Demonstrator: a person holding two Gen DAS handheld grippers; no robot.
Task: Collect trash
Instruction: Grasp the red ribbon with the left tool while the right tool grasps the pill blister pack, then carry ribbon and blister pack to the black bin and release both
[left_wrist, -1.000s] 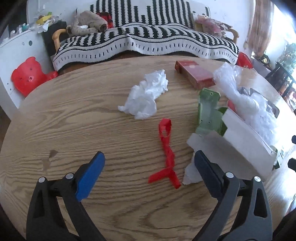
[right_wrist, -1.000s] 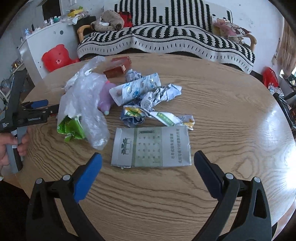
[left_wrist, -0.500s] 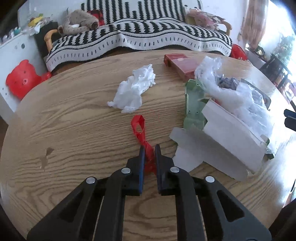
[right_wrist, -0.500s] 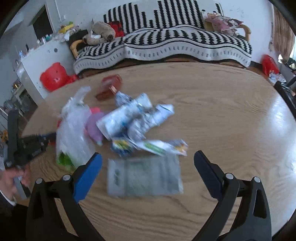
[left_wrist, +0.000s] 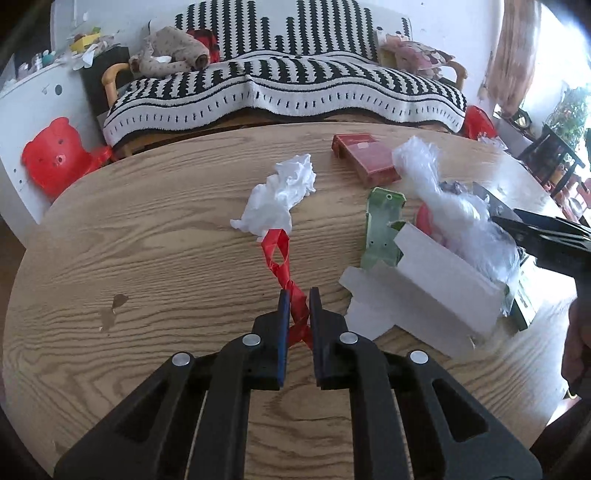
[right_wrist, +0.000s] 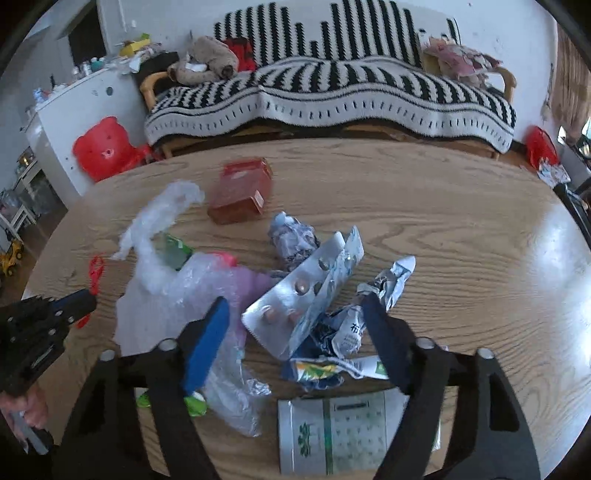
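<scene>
My left gripper (left_wrist: 297, 295) is clamped on the red ribbon (left_wrist: 282, 264) on the table (left_wrist: 147, 240). Only the right view shows my right gripper (right_wrist: 295, 314), jaws apart, just closing around the blister pack (right_wrist: 295, 295).

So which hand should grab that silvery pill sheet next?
The right. The right gripper already hangs over the pill sheet, its jaws just narrowing around it. The left gripper is busy pinching the red ribbon.
</scene>
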